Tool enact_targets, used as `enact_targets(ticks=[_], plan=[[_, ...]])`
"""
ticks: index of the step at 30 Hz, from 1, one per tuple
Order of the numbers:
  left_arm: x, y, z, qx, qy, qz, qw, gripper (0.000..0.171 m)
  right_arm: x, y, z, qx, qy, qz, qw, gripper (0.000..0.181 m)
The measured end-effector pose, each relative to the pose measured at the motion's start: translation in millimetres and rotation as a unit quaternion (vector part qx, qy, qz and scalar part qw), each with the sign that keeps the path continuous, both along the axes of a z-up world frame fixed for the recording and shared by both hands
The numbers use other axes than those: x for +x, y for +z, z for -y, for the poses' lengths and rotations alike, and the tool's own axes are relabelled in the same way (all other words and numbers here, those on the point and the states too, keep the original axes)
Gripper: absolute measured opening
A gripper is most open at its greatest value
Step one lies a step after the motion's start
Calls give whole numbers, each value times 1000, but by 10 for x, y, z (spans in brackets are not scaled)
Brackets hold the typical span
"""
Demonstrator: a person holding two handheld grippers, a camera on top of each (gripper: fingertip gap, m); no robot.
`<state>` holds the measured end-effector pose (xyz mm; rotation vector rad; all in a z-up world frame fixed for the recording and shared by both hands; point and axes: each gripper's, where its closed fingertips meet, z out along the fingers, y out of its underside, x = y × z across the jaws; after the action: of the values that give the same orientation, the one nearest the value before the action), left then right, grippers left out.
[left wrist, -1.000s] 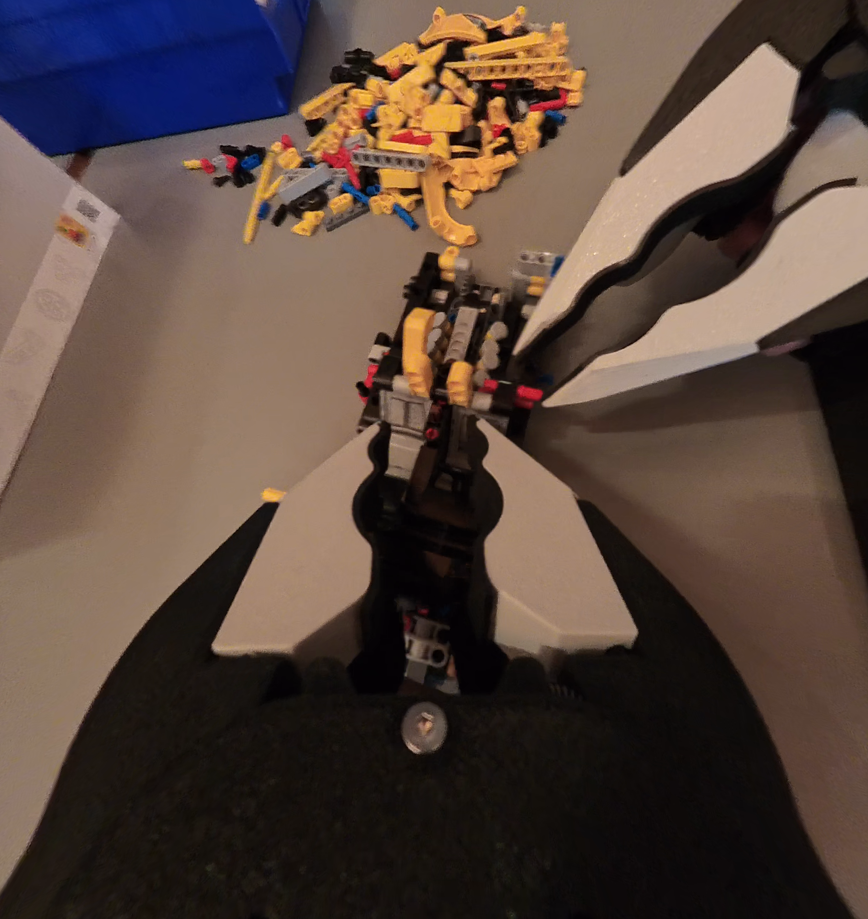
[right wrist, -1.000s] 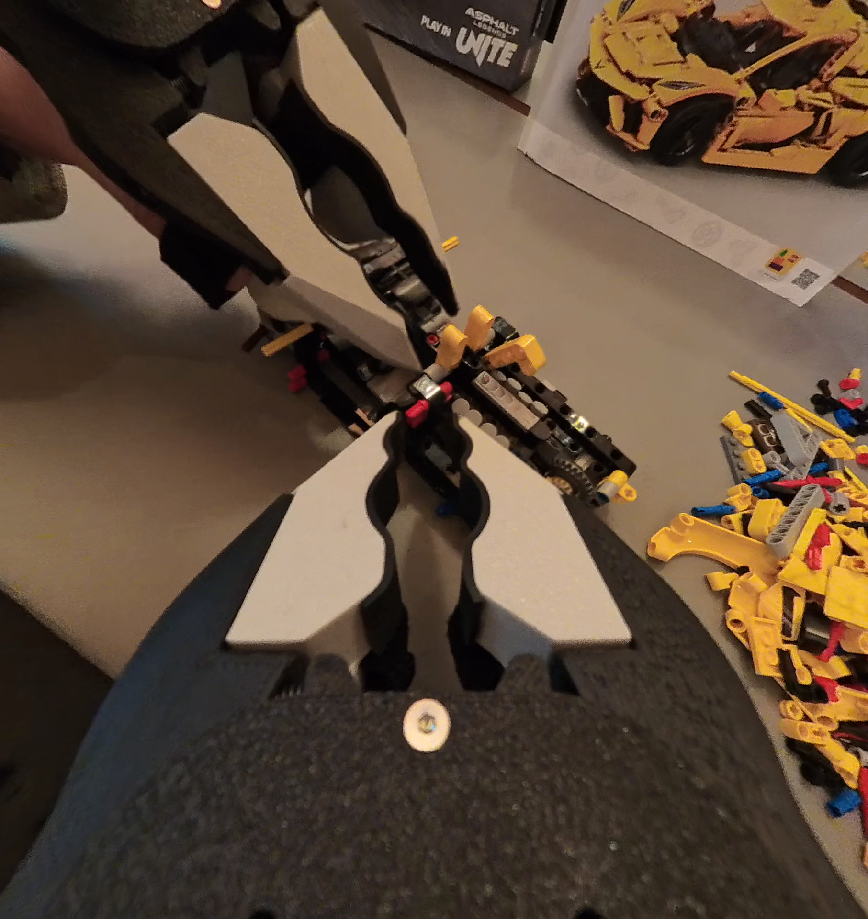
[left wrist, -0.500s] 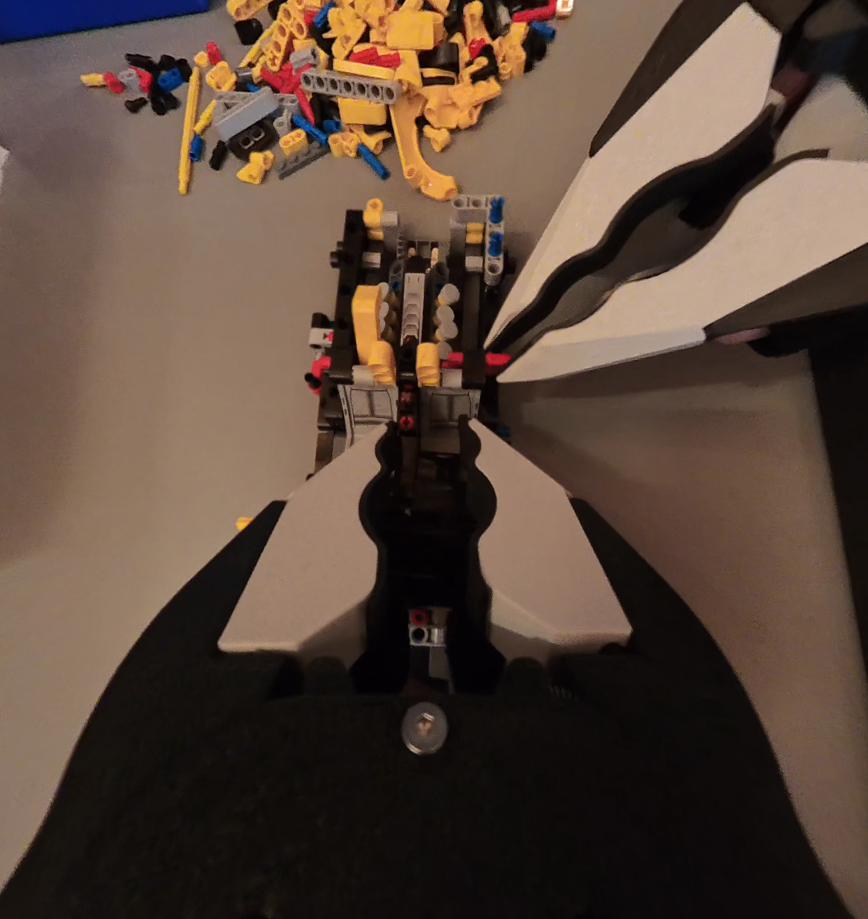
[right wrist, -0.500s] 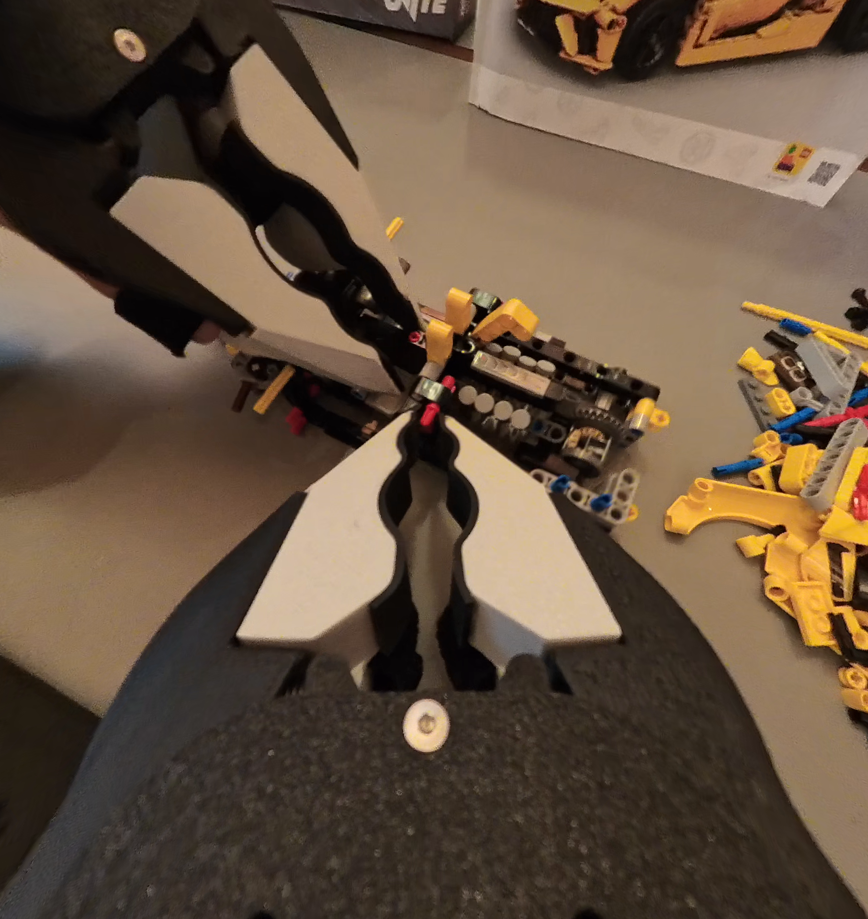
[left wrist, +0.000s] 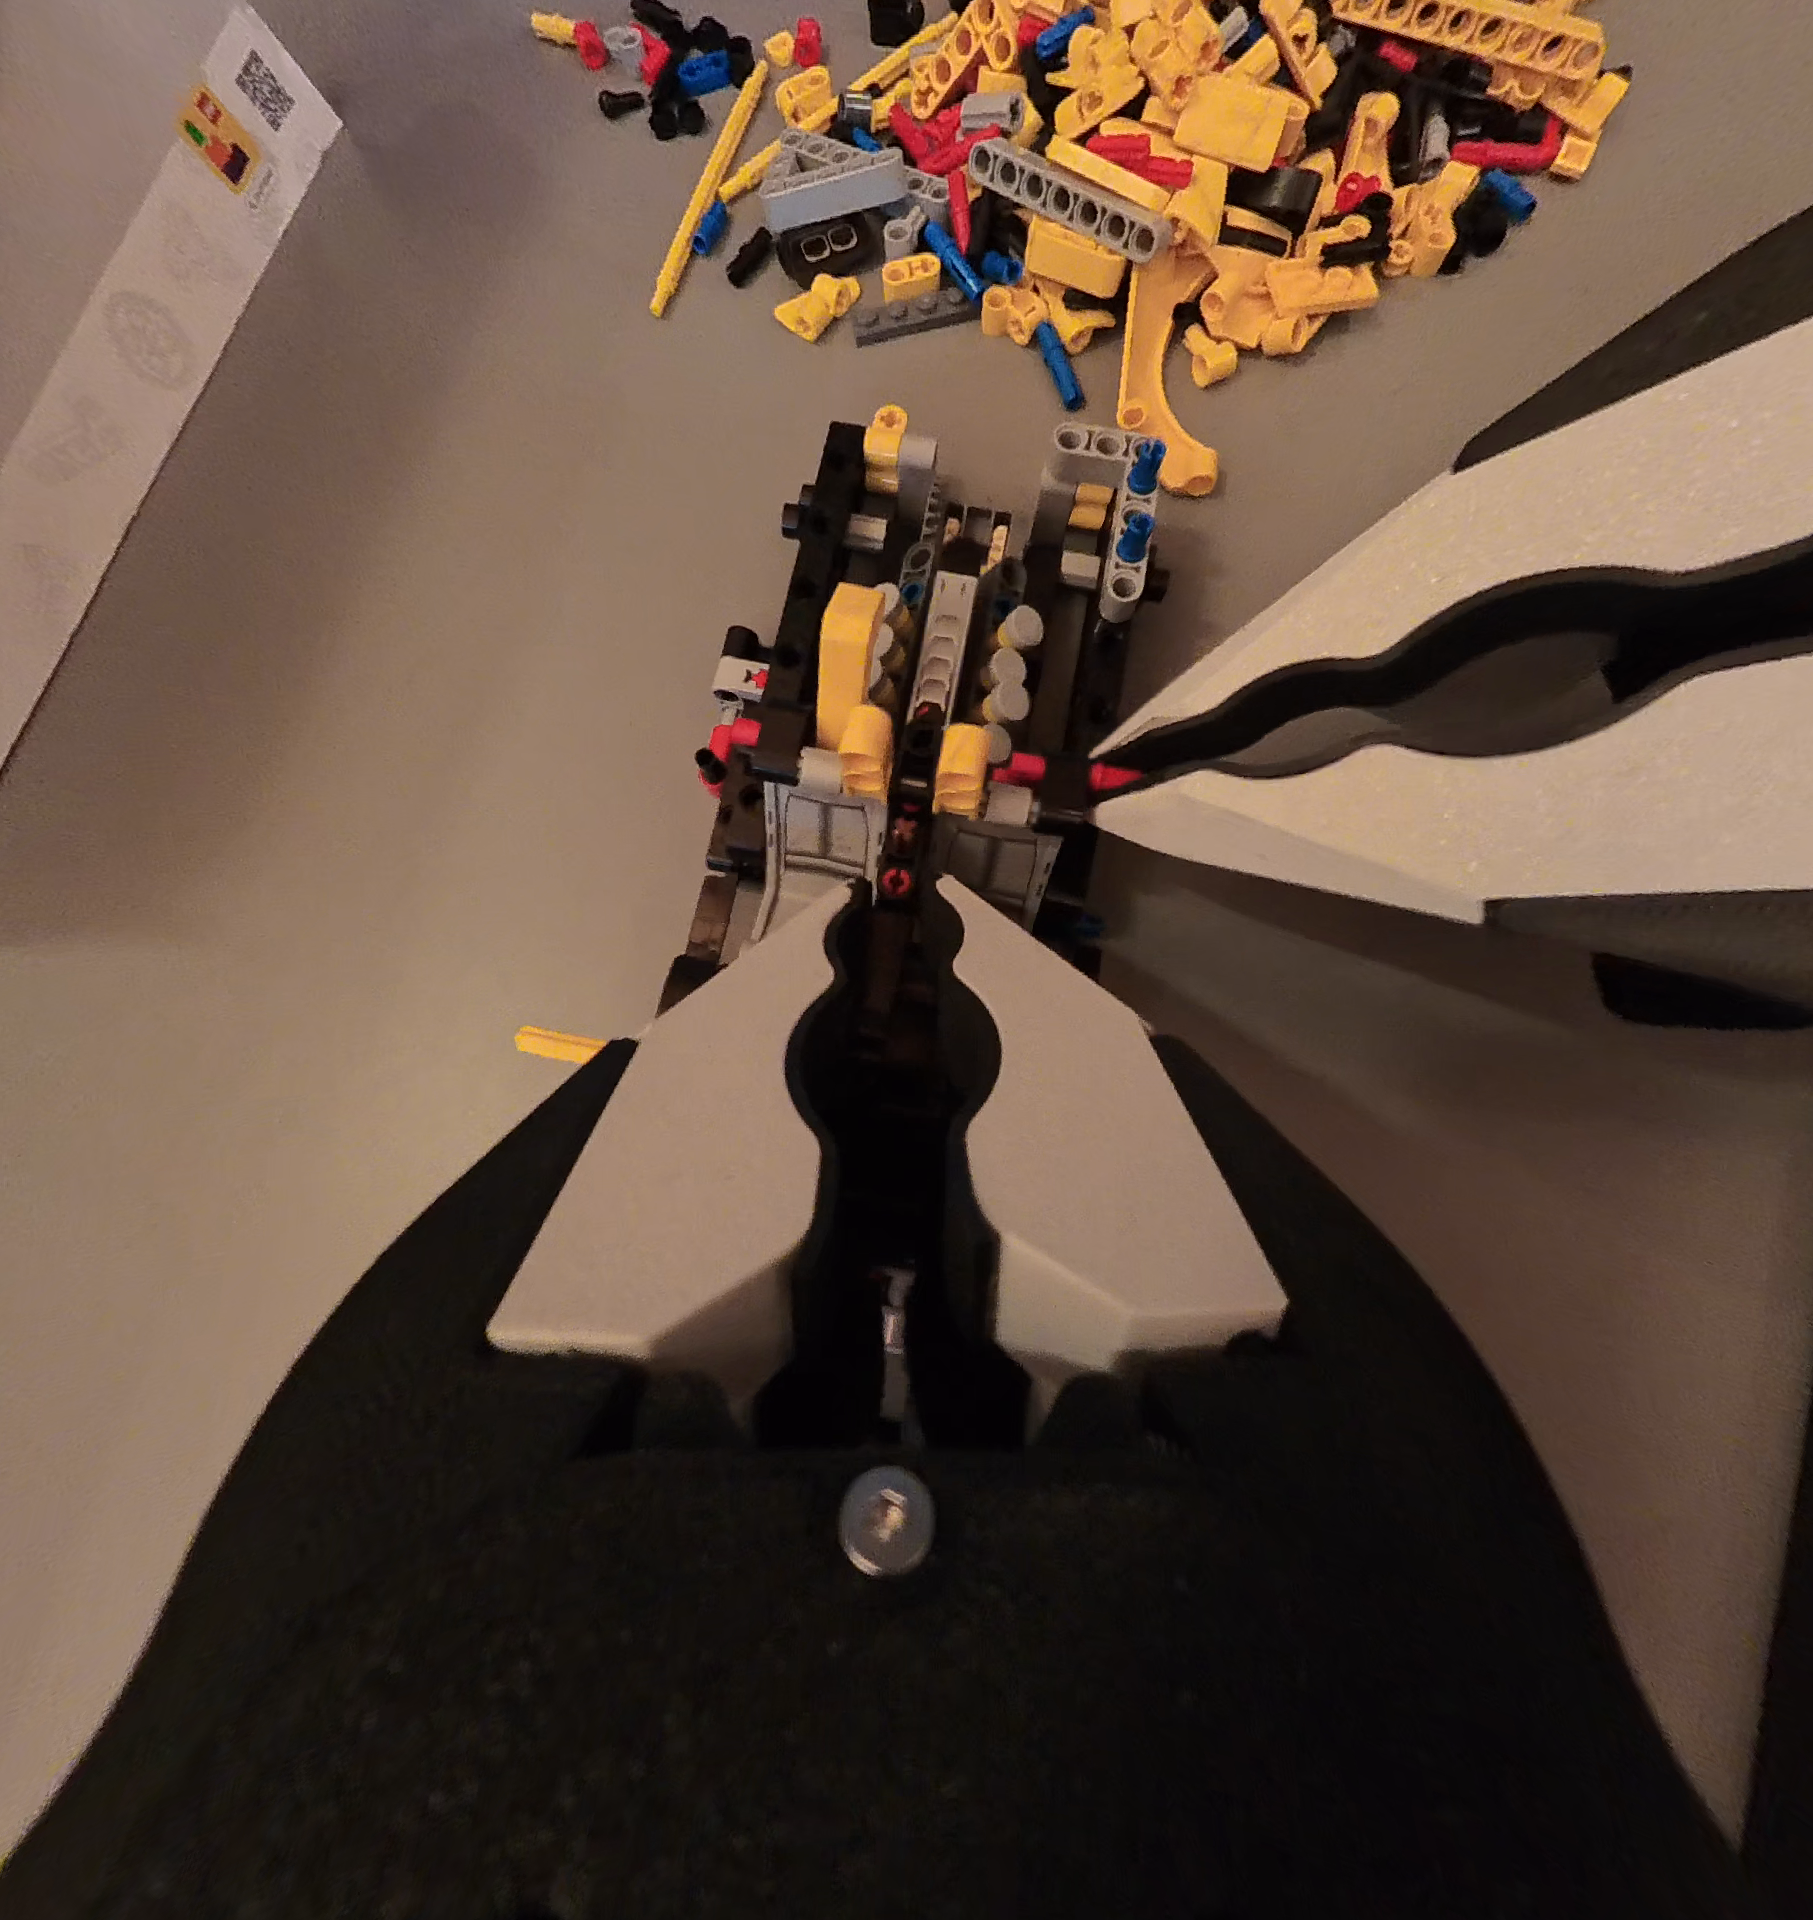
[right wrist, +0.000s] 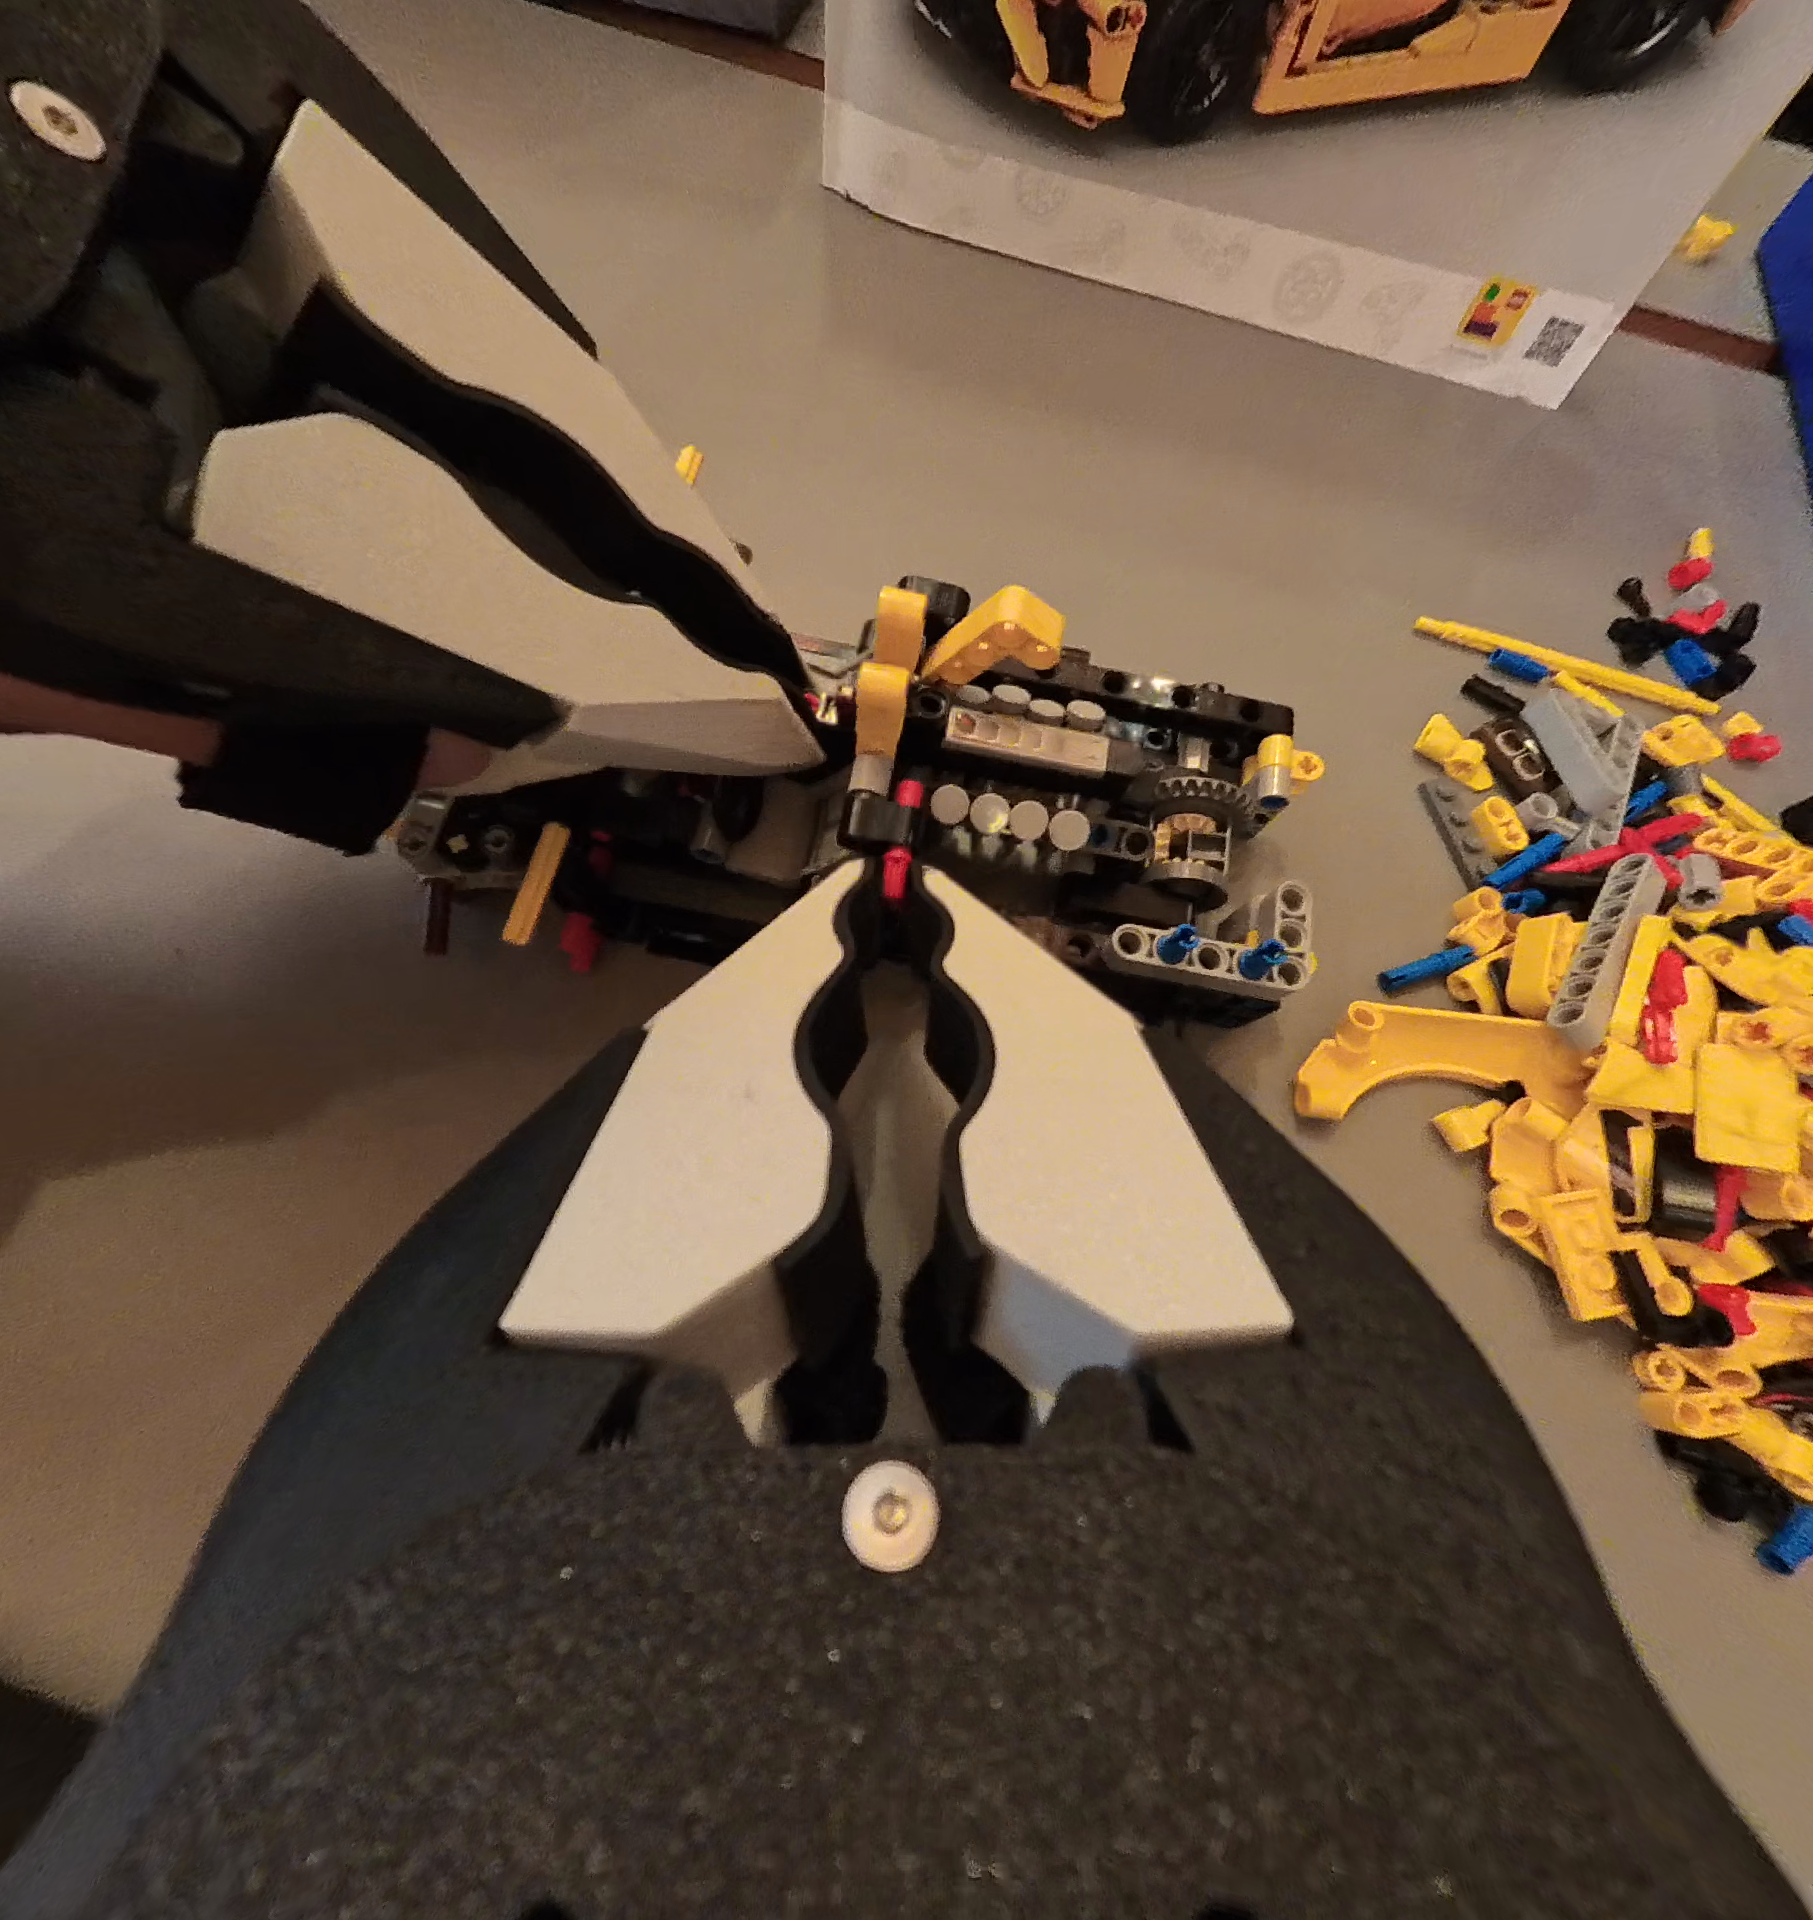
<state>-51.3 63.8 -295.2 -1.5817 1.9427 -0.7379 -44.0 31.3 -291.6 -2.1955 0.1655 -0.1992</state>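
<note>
While my left gripper (left wrist: 897,894) is clamped on the half-built brick car (left wrist: 943,665) on the table (left wrist: 362,727), my right gripper (right wrist: 889,883) pinches its red pin (right wrist: 894,868), loose bricks (right wrist: 1650,1039) just beside.

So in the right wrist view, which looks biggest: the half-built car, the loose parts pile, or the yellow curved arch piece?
1. Loose parts pile, though cut off at the frame edge.
2. Half-built car, partly hidden by a hand-held gripper.
3. Yellow curved arch piece.
</note>
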Motion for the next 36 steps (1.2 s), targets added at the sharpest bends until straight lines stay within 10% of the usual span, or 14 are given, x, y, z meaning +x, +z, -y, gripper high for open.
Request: enact_targets(ticks=[16,25,28,36], plan=[[19,7,121,-19,-37,7,999,9,-27,-18,191,-18,-10,-68,997,3],[17,12,123,-24,-43,10,999,9,7,237,249,3,221,82,972,13],[16,15,124,-25,-44,12,999,9,-95,101,250,7,324,74,943,56],[7,22,132,-30,-53,18,998,9,-75,102,163,-41,502,88,859,36]])
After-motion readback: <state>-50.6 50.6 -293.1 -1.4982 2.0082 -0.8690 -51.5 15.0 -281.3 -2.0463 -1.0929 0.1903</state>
